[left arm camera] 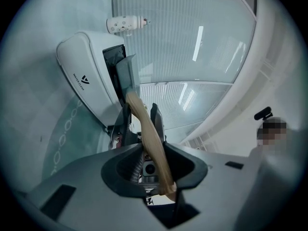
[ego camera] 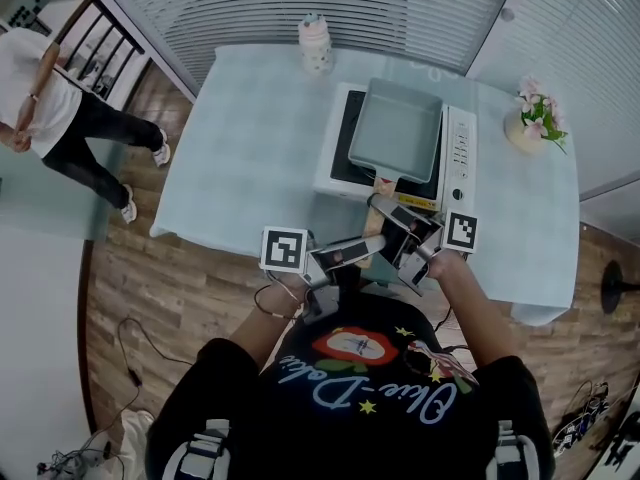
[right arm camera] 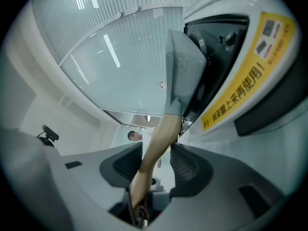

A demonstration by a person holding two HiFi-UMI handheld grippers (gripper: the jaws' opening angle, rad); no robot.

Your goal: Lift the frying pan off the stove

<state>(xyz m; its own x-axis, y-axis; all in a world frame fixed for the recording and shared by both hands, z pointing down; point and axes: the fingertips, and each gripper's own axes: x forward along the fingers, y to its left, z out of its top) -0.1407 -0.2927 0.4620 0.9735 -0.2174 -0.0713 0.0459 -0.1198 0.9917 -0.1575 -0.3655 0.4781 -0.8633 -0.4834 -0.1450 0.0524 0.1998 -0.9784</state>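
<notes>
The pale bench fills the middle of the head view. Below it the left forearm and right forearm reach forward and angle inward, meeting at lower centre. The white stove sits right of centre. The grey frying pan lies flat on it, long axis running top to bottom, its wooden handle pointing down-frame toward the person. The left gripper pinches that handle, and the right gripper clamps it too.
</notes>
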